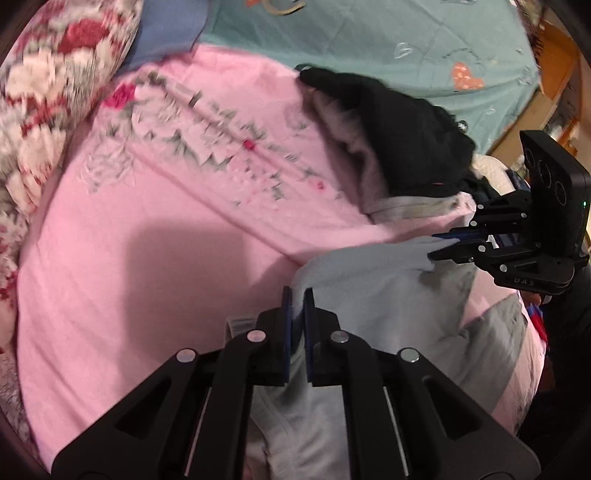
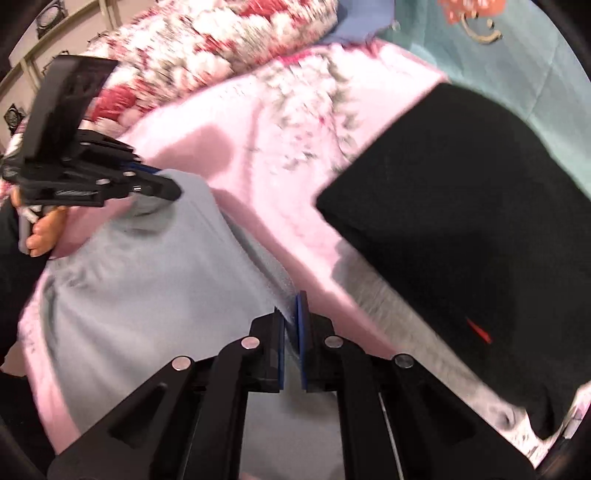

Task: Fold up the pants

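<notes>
Light grey pants [image 1: 376, 280] lie on a pink sheet [image 1: 155, 236], held up along one edge by both grippers. My left gripper [image 1: 298, 295] is shut on one corner of the pants, and it shows at the left of the right wrist view [image 2: 173, 190]. My right gripper [image 2: 293, 306] is shut on the other corner of the pants [image 2: 155, 280], and it shows at the right of the left wrist view [image 1: 437, 243]. The cloth hangs and bunches between the two grippers.
A folded black garment [image 2: 461, 221] lies on the sheet to the right, also in the left wrist view [image 1: 399, 125]. A red and white floral quilt [image 1: 48, 92] is bunched at the left. A teal blanket [image 1: 406, 33] lies beyond. Wooden furniture [image 1: 554, 92] stands at far right.
</notes>
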